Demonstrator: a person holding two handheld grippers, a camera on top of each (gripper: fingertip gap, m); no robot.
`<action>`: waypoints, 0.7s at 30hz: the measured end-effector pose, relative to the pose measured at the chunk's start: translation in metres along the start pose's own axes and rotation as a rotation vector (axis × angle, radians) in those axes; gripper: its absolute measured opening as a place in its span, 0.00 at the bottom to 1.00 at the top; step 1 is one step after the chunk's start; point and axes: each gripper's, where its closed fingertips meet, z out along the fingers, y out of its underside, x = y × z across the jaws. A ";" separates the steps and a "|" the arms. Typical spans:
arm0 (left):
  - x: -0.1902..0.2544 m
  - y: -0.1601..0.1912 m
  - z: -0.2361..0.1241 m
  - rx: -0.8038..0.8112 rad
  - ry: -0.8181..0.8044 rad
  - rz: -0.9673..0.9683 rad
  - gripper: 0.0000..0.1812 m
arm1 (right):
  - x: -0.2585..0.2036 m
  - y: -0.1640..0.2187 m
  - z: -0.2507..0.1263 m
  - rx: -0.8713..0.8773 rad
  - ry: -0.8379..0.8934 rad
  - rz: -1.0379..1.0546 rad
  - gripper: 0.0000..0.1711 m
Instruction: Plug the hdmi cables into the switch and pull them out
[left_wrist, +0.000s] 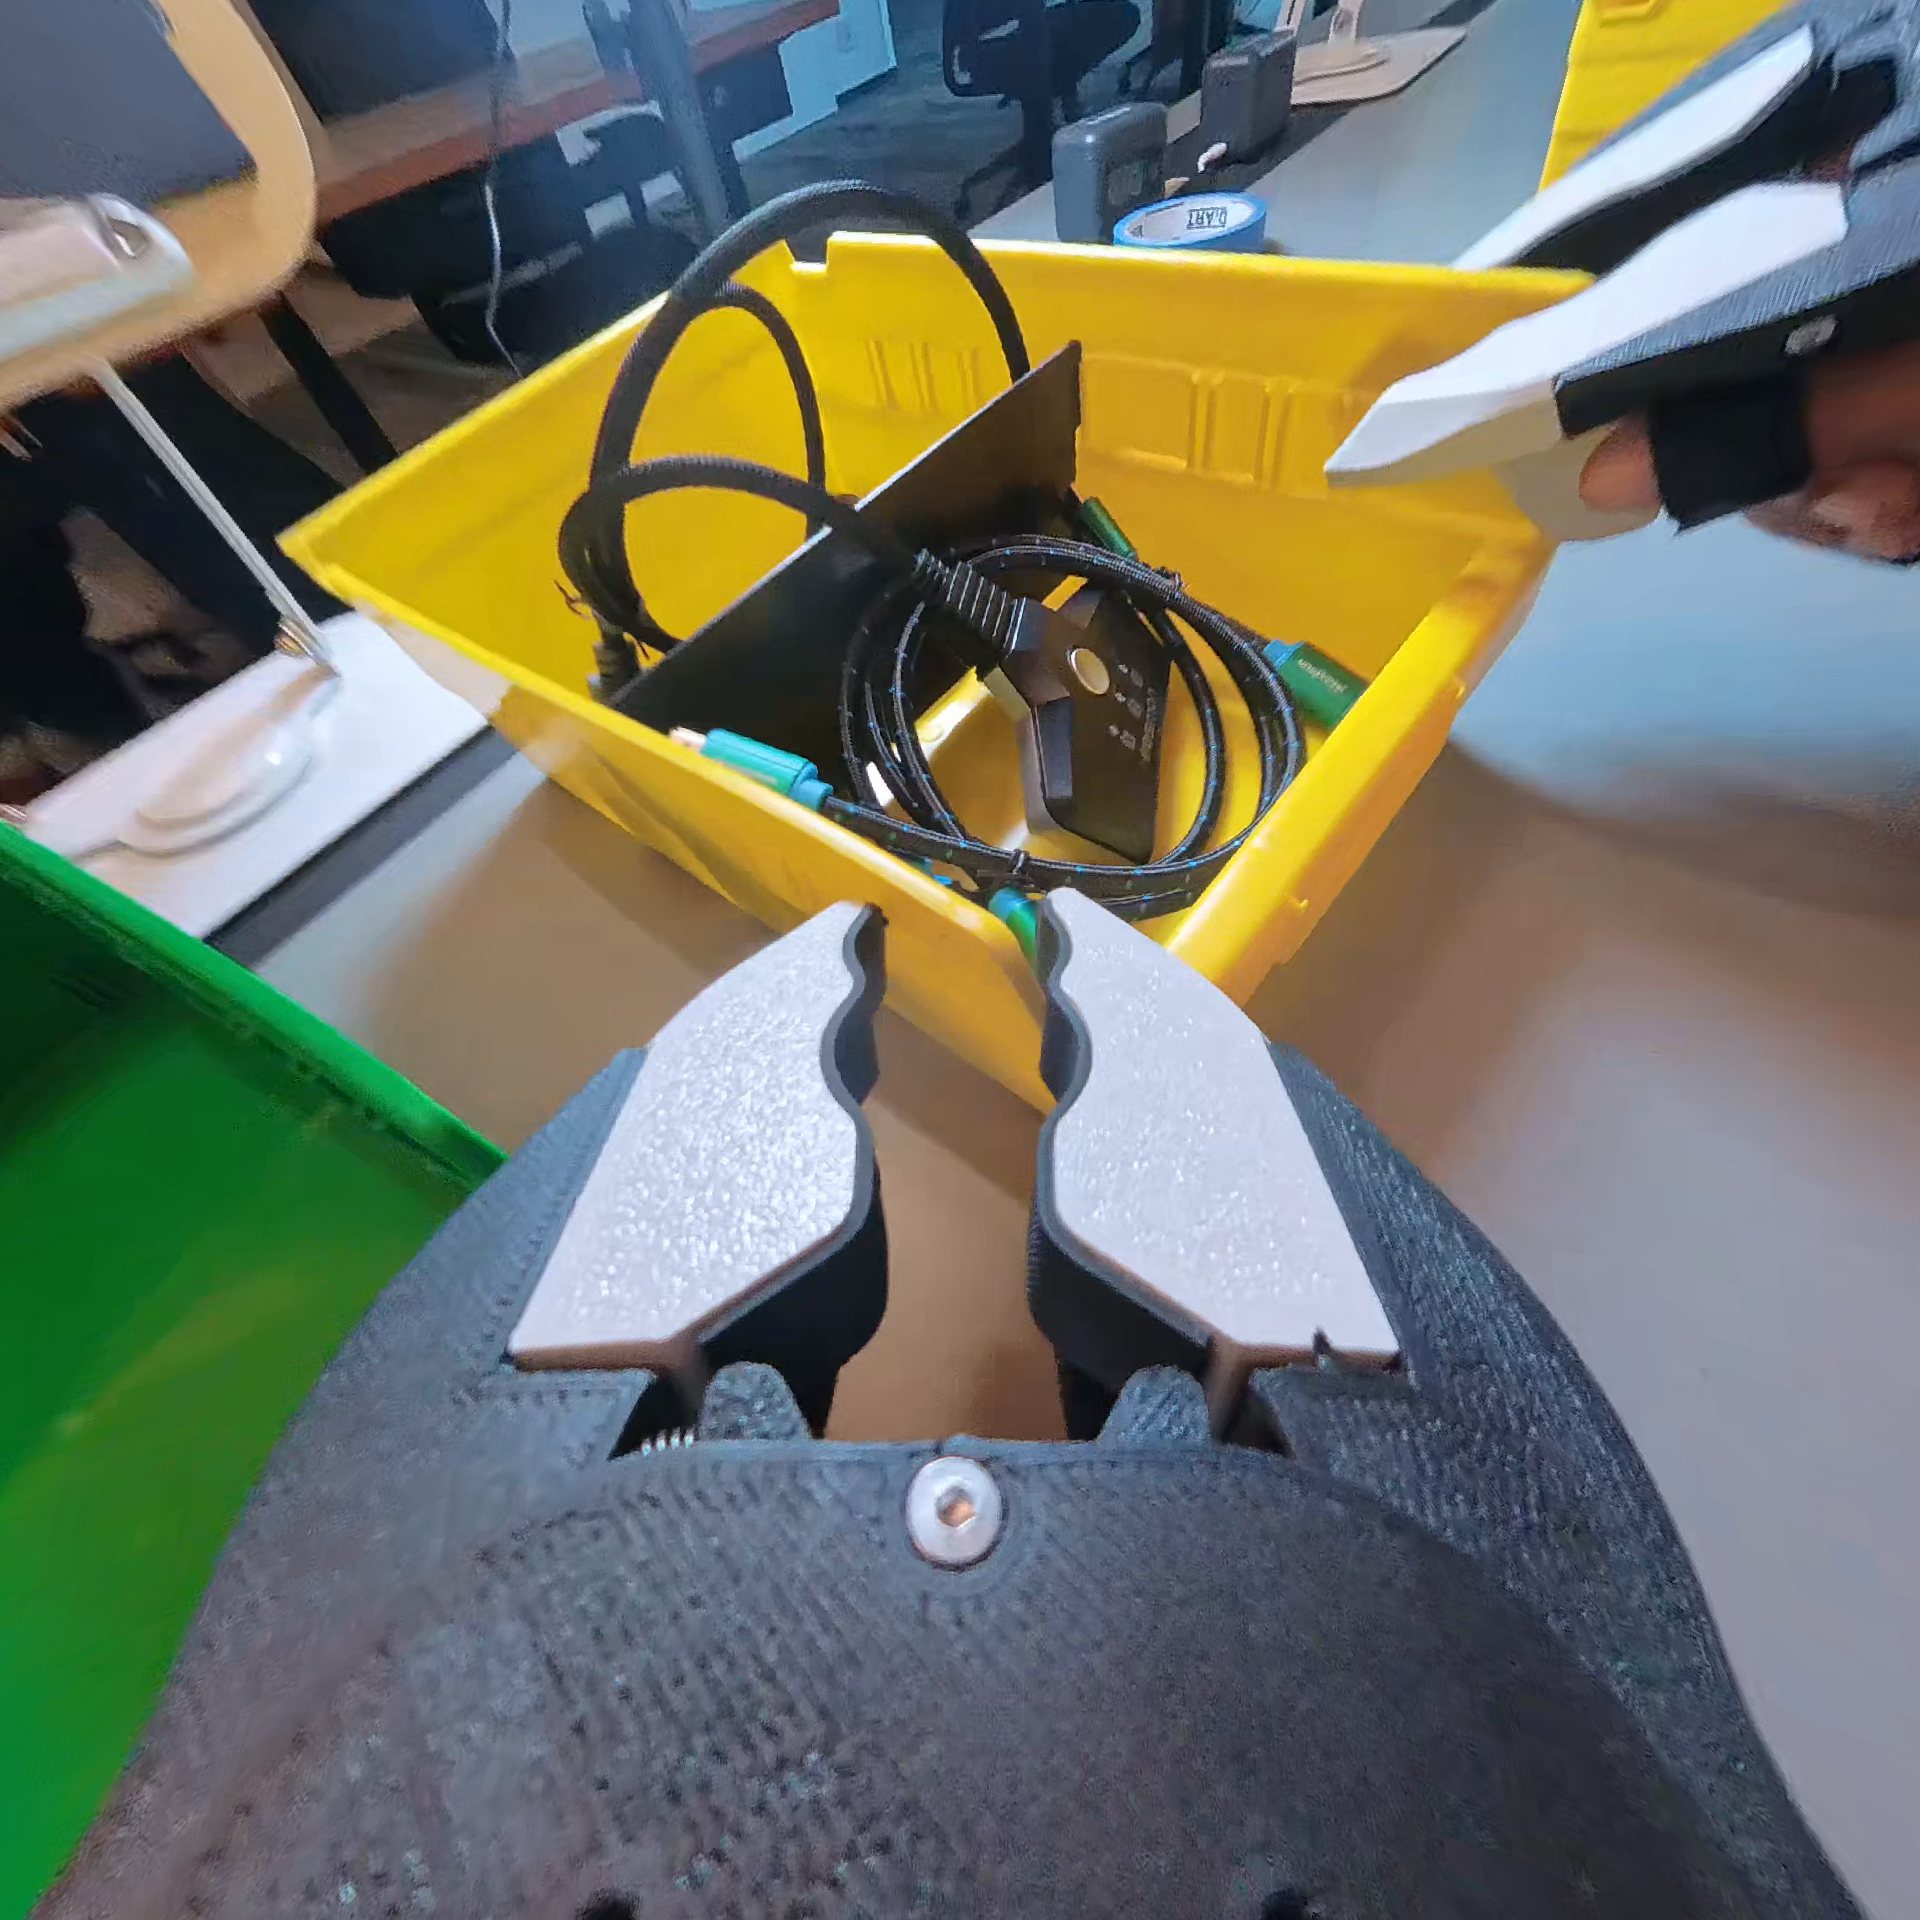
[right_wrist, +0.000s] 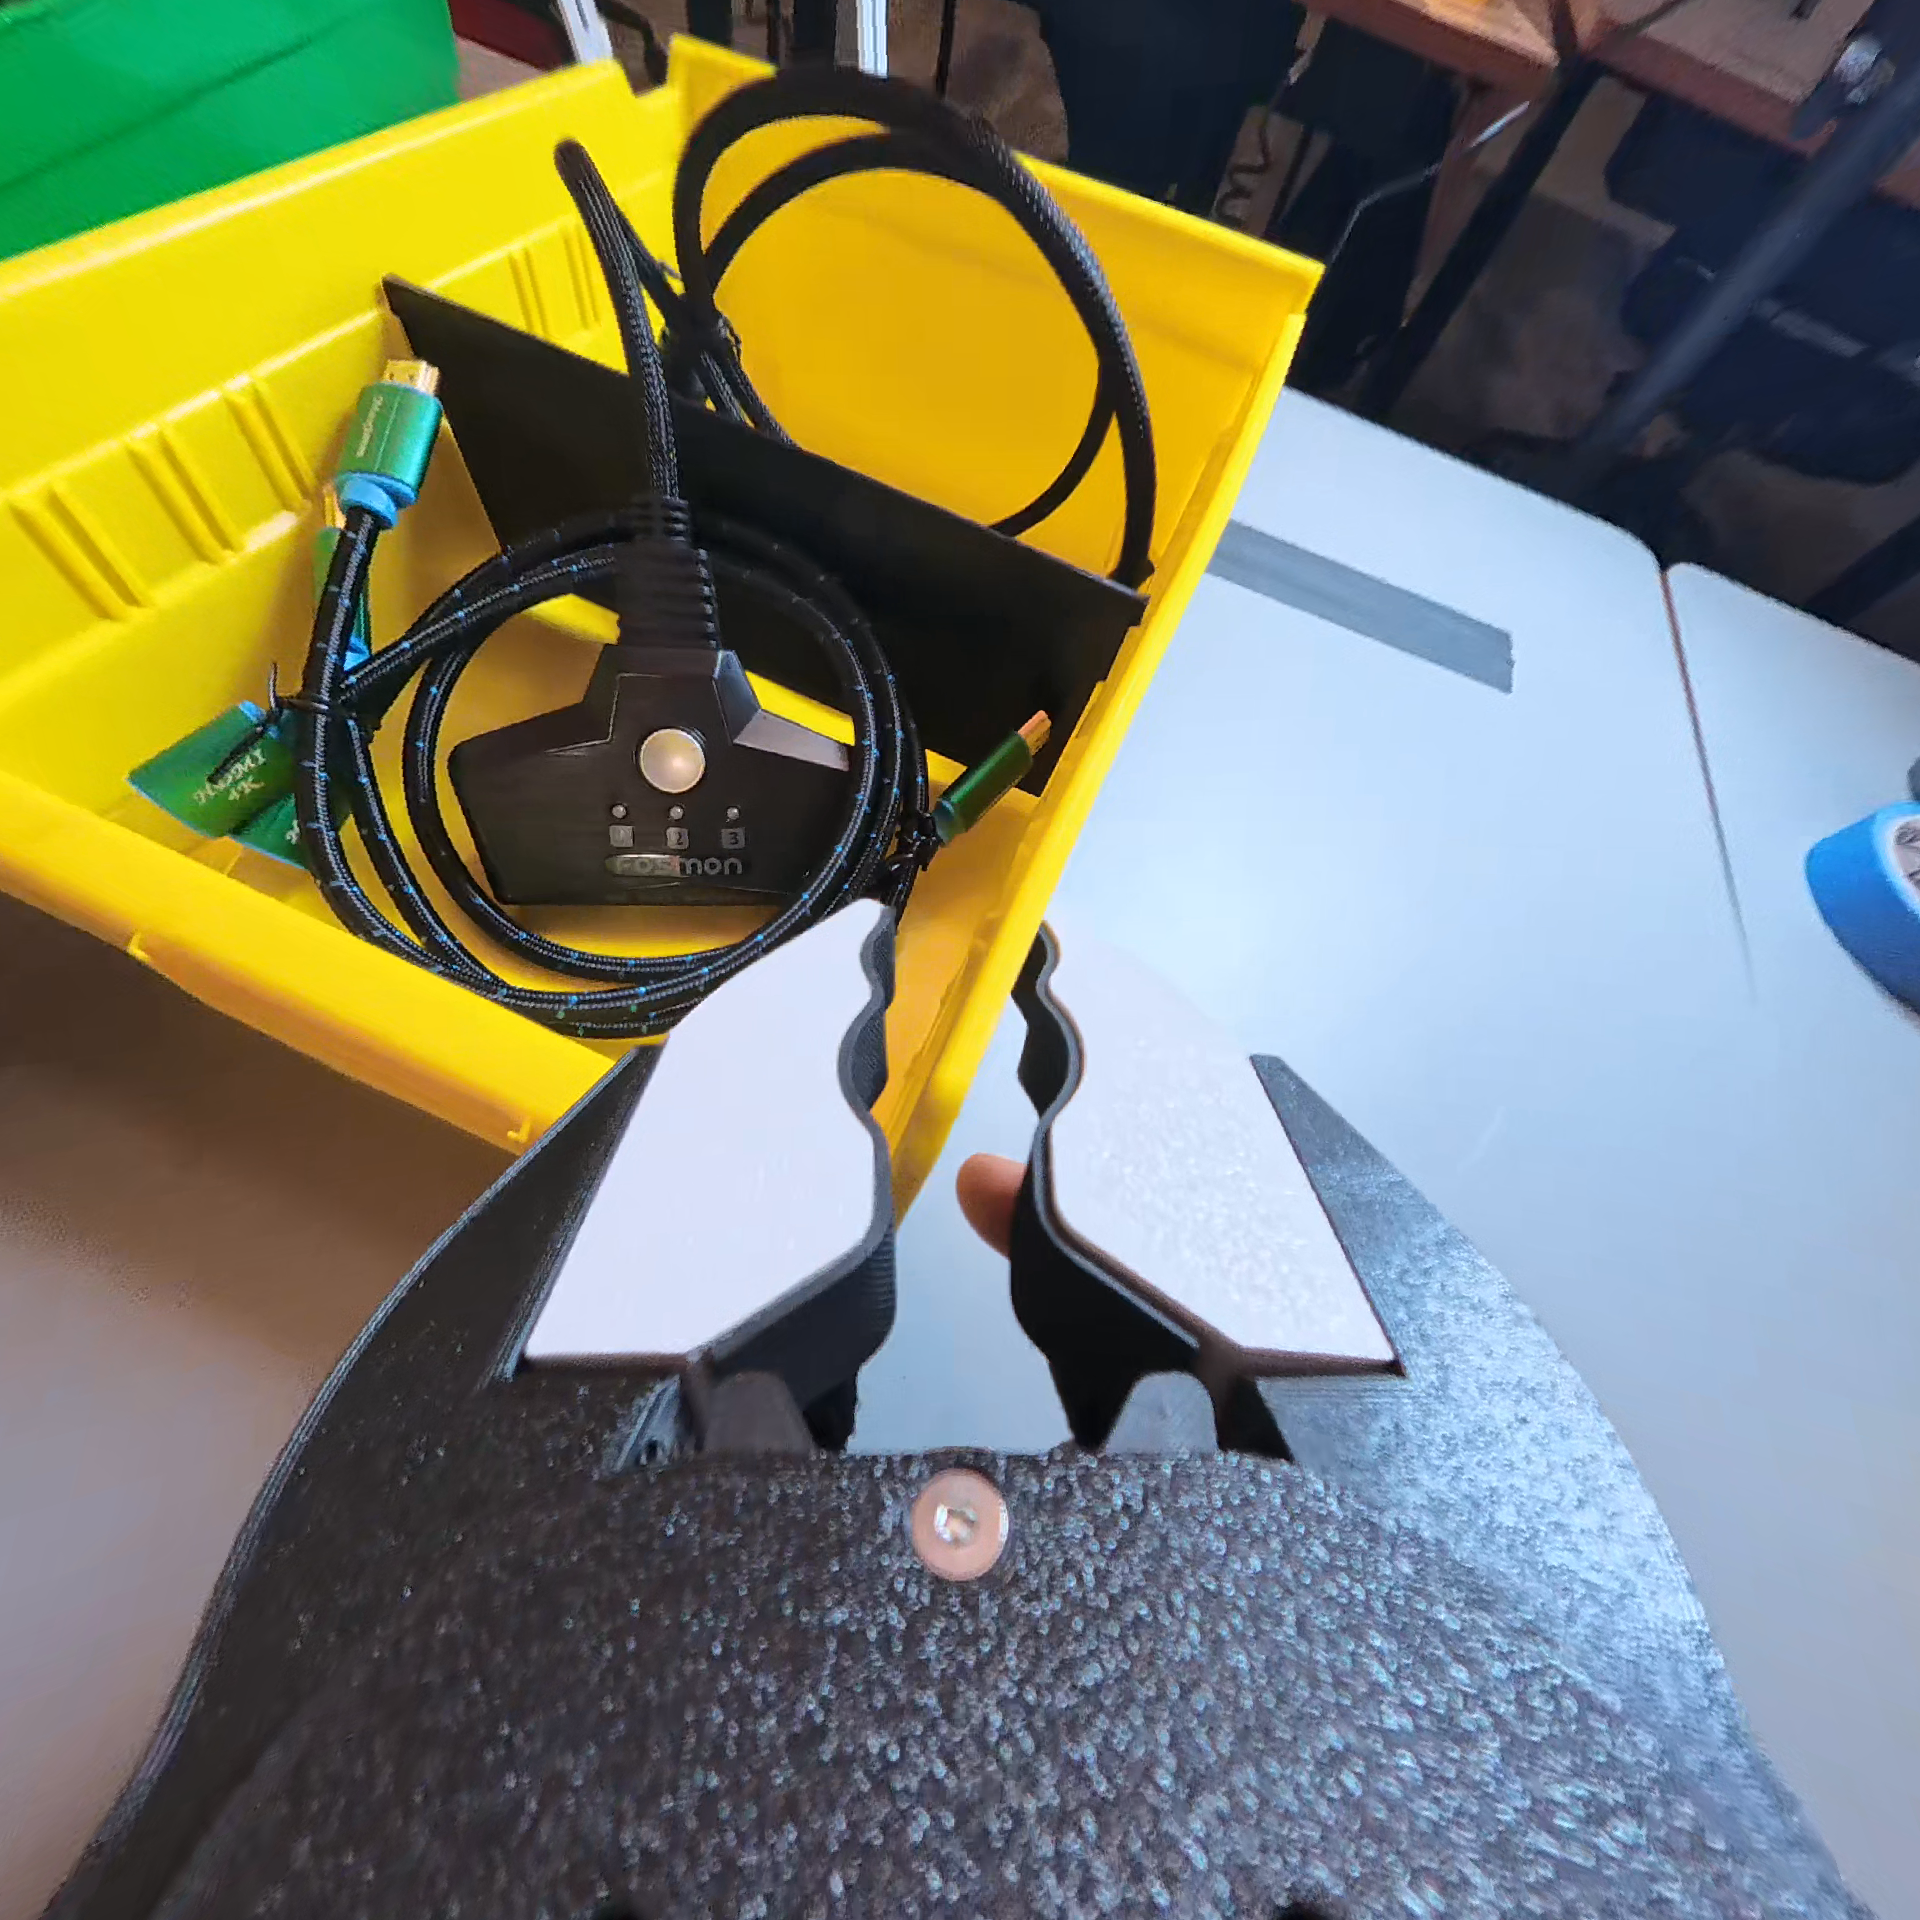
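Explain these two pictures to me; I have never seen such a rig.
A person holds a two-finger grabber in each hand, with a camera on each looking along its fingers. One picture comes from the left gripper, the other from the right gripper. Both are open and hold nothing. On the table stands a yellow bin split by a black divider. In the nearer part lie a black switch box and coiled cables with green plugs. A thick black cable loops behind the divider. A green bin stands beside.
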 end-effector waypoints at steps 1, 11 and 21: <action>0.000 -0.005 -0.003 0.014 -0.014 0.034 0.15 | 0.000 -0.006 -0.005 0.018 0.002 0.001 0.11; -0.018 -0.088 -0.106 0.176 -0.171 0.277 0.15 | -0.035 -0.122 -0.084 0.340 -0.078 -0.031 0.12; -0.089 -0.077 -0.309 0.198 -0.630 0.298 0.12 | -0.231 -0.213 -0.067 0.423 -0.554 -0.045 0.14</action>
